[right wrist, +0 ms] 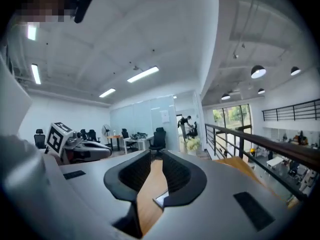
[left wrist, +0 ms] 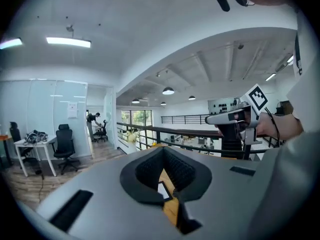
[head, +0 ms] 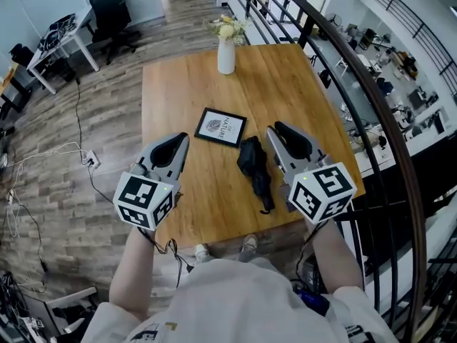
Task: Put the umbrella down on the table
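A folded black umbrella (head: 255,166) lies flat on the wooden table (head: 285,77), near its front edge and to the right of centre. Neither gripper touches it. Both are held up high above the table, close to the head camera. My left gripper (head: 185,138) is to the left of the umbrella, its jaw tips meeting with nothing between them (left wrist: 162,150). To the umbrella's right, my right gripper (head: 275,128) has its jaws a narrow gap apart, and only table wood shows through (right wrist: 156,157). Each gripper view shows the other gripper: the right gripper (left wrist: 235,116) and the left gripper (right wrist: 82,146).
A black-framed picture (head: 221,127) lies just left of the umbrella's top. At the table's far edge stands a white vase of flowers (head: 226,52). A dark railing (head: 371,98) runs along the table's right side. Desks and office chairs (head: 111,13) stand at far left.
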